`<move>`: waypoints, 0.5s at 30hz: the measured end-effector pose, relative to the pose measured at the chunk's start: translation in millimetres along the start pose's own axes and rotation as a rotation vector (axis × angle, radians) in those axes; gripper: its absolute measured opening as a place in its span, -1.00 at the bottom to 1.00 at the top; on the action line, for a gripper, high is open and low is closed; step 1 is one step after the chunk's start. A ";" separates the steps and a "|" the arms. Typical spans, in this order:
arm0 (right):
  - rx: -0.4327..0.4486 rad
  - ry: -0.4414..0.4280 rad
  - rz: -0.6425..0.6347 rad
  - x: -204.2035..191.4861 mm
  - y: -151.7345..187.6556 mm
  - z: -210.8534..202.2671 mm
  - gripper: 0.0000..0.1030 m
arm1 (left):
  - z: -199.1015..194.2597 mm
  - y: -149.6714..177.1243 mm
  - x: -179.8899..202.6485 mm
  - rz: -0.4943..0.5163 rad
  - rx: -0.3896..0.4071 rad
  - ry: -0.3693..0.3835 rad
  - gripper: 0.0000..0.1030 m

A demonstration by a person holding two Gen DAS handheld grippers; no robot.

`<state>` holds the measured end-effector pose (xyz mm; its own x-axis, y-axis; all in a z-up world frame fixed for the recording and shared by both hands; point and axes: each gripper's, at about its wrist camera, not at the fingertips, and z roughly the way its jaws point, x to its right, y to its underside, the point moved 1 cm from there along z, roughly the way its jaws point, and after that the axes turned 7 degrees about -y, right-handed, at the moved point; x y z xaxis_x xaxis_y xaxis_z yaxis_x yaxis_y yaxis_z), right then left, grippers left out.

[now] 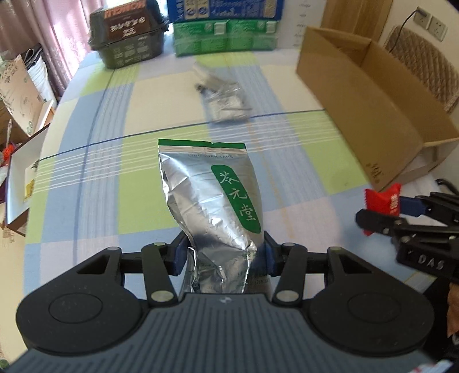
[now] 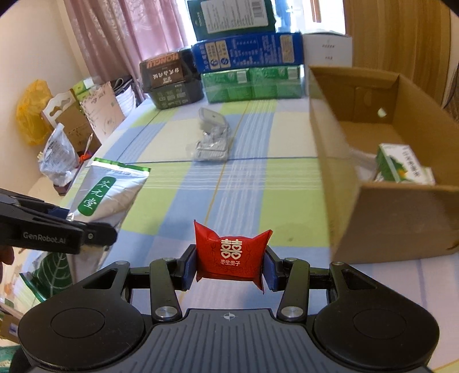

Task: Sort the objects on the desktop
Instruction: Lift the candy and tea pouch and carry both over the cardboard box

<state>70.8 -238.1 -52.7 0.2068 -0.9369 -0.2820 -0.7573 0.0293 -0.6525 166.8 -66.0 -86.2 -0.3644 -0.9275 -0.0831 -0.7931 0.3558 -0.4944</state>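
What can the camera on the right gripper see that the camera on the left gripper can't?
Only the right wrist view looks inside the cardboard box, where a green and white carton lies, and shows the yellow bag by the wall. Only the left wrist view shows the wall socket. Both show the checked tablecloth, the silver tea bag gripped by the left gripper, the red candy packet gripped by the right gripper, and the crumpled clear wrapper.

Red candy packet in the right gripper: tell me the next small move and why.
Probably carry the red candy packet right, over the open cardboard box, then release. The right gripper grips it clear of the tablecloth, and the box already holds a green carton, which suggests it collects sorted items.
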 end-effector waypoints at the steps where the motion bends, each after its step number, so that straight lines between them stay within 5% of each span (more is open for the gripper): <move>1: 0.004 0.008 -0.004 2.5 -1.1 -5.2 -0.15 | -2.9 -0.1 6.8 -0.001 0.008 0.007 -0.12; 15: 0.113 0.123 0.053 51.9 -22.9 -88.1 -0.15 | -42.7 -18.9 87.5 0.107 0.093 0.097 -0.12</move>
<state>44.3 -318.0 9.6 0.0853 -0.9684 -0.2342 -0.6893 0.1123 -0.7157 129.1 -149.0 -47.2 -0.4931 -0.8680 -0.0577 -0.7003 0.4354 -0.5657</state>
